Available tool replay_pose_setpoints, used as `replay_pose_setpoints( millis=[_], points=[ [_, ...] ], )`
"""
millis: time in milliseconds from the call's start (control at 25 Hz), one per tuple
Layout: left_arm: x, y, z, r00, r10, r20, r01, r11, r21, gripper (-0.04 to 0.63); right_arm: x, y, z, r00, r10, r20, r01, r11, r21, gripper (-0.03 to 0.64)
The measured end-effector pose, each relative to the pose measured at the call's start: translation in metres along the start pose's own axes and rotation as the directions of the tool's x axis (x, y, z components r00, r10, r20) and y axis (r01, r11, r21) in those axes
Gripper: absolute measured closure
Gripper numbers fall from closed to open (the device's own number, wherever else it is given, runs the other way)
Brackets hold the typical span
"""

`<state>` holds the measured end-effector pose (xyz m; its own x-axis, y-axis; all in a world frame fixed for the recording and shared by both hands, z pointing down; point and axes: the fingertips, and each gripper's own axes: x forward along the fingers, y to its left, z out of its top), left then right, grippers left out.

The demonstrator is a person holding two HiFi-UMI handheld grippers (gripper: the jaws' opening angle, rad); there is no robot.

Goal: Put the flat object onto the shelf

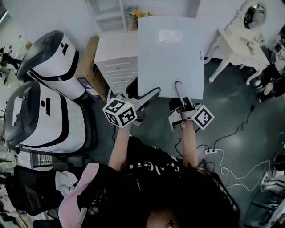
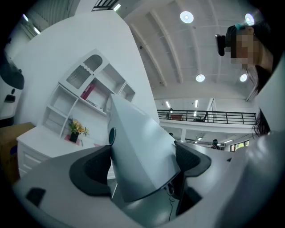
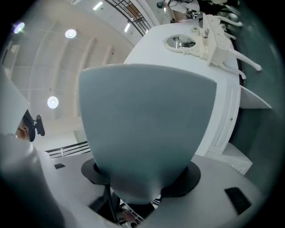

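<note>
White flat board [image 1: 170, 53], lower edge clamped between the wide-set jaws of left gripper [image 1: 153, 92] and right gripper [image 1: 179, 90]

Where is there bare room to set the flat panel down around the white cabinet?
The cabinet top is bare between the cardboard box and the flowers. The dark floor between the held flat panel and the dressing table is open too. Crowded: the two machines on the left, and the cables on the floor at lower right.
</note>
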<state>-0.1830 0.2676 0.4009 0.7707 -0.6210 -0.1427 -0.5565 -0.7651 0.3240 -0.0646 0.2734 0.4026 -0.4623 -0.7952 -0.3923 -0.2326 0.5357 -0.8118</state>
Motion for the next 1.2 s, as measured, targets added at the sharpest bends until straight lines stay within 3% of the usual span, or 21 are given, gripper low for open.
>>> replay_pose_setpoints(
  millis=[840,1200],
  points=[
    [0.027,0.010,-0.008,0.999,-0.032,-0.027,0.032,0.999,-0.006,0.149,0.001,-0.025,0.014,0.999,-0.031,0.040,0.030,0.999,0.030,0.301],
    [0.103,0.083,0.007,0.998,-0.063,-0.025,0.063,0.998,-0.018,0.149,0.077,-0.082,0.056,0.997,-0.051,0.062,0.049,0.998,0.026,0.301]
  ],
)
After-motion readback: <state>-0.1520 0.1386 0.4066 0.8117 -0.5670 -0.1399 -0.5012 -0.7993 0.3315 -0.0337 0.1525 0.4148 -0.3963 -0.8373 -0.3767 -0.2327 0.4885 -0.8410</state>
